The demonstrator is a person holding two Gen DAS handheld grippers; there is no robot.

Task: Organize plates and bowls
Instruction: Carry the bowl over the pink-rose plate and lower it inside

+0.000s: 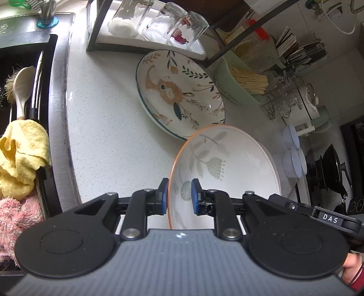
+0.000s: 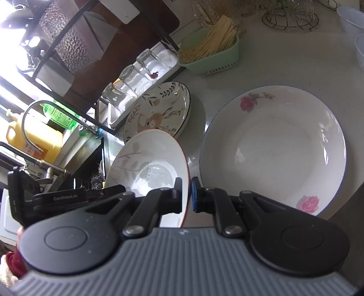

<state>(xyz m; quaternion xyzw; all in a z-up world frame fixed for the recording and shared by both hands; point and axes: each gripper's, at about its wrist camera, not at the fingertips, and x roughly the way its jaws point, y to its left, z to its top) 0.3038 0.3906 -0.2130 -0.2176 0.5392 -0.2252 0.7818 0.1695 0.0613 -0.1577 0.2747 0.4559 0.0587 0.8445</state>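
Observation:
An orange-rimmed bowl (image 1: 227,164) with a grey leaf pattern is held tilted above the white counter by both grippers. My left gripper (image 1: 179,197) is shut on its near left rim, one blue pad inside and one outside. In the right wrist view my right gripper (image 2: 186,194) is shut on the opposite rim of the same bowl (image 2: 145,159). A rabbit-patterned plate (image 1: 179,93) (image 2: 159,109) lies flat just beyond the bowl. A wide white plate with pink roses (image 2: 273,148) lies on the counter right of my right gripper.
The sink (image 1: 27,68) with a spoon and yellow cloth (image 1: 22,150) is at the left, and the faucet (image 2: 45,109) curves over it. Upturned glasses (image 1: 159,20) stand on a rack tray. A green basket of chopsticks (image 1: 241,84) and plastic tubs (image 1: 293,159) sit further right.

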